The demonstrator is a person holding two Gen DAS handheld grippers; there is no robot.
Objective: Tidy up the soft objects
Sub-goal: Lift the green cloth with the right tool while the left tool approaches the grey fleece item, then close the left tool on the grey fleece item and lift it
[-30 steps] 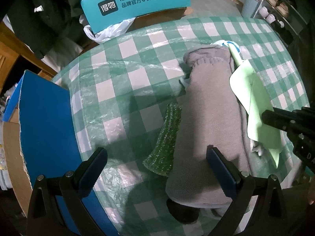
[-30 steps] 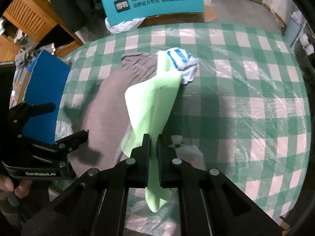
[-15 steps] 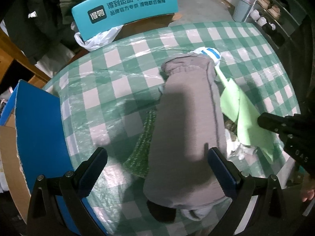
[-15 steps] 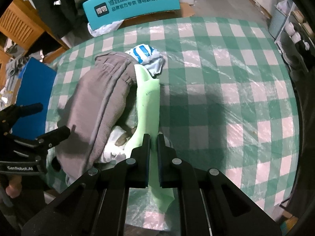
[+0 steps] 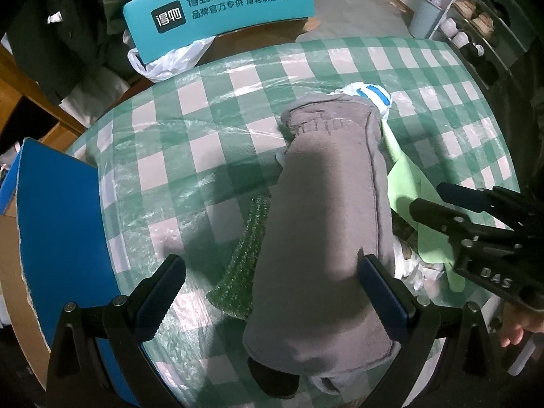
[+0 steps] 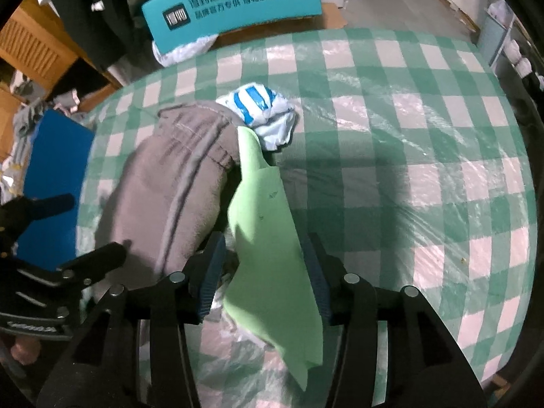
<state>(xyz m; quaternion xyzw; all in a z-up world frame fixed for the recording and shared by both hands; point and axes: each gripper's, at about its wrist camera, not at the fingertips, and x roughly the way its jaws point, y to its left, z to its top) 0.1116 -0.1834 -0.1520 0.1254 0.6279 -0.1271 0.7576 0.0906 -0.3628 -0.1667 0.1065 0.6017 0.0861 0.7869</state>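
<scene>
Straddling: right gripper (image 6: pixel 263 280) parted around green cloth (image 6: pixel 268 238), frame centre.
Left gripper (image 5: pixel 272 292): parted over grey garment (image 5: pixel 326 224).

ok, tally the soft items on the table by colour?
Grey: 1, grey garment
Light green: 1, light green cloth
Dark green: 1, dark green textured piece
Blue-and-white: 1, blue-and-white striped bundle
Total: 4. A whitish patterned scrap shows under the pile, unclear.
</scene>
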